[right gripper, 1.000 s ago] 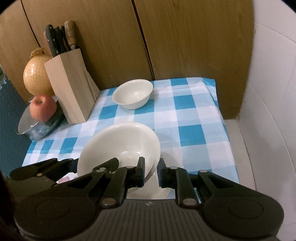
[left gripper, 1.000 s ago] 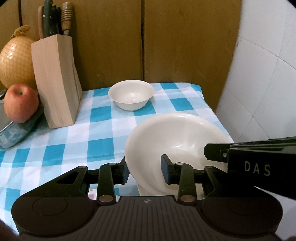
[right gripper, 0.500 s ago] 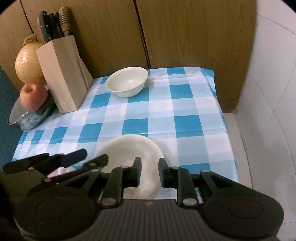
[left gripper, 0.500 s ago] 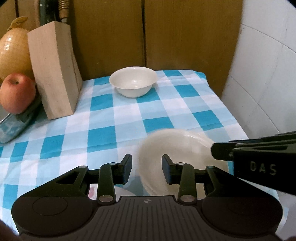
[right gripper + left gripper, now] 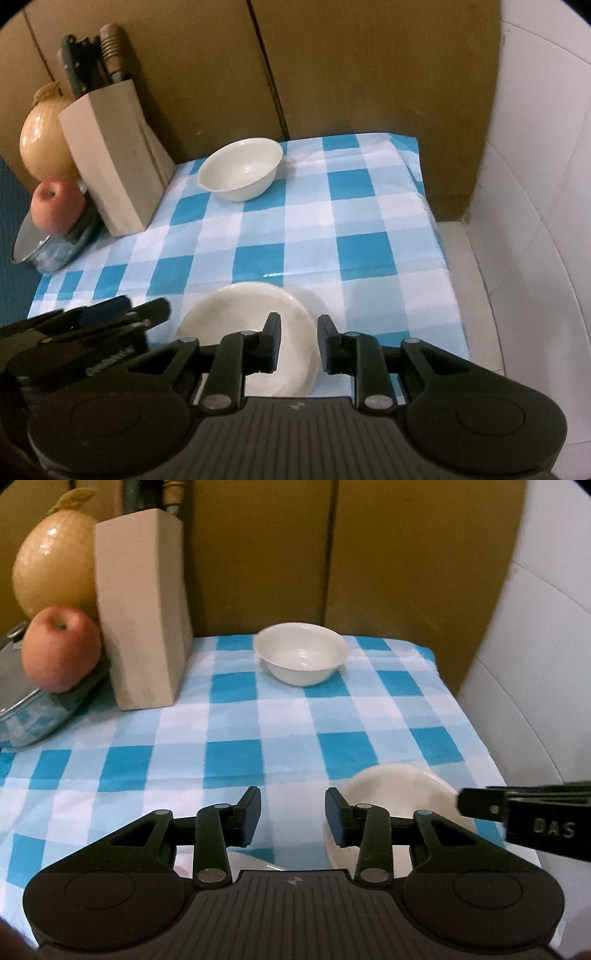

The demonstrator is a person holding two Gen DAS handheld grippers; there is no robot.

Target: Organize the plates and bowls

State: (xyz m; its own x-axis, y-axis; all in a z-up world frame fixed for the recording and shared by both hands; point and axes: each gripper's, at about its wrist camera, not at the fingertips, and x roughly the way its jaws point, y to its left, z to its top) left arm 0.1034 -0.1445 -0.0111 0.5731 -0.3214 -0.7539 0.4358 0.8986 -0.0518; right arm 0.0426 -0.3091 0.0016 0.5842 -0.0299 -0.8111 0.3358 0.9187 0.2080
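My right gripper [image 5: 297,341] straddles the near rim of the cream plate [image 5: 236,314] lying on the checked cloth [image 5: 314,221], jaws parted and not pinching, left gripper [image 5: 291,816] gaping empty, so I withdraw slowly without nudging it

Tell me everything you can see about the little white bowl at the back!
The small bowl is plain, glossy white, probably ceramic, with a flared rim and rounded sides. It is empty and stands upright on the blue-and-white checked tablecloth, near the brown back wall, right of the wooden knife block without touching it. Neither gripper is near it.
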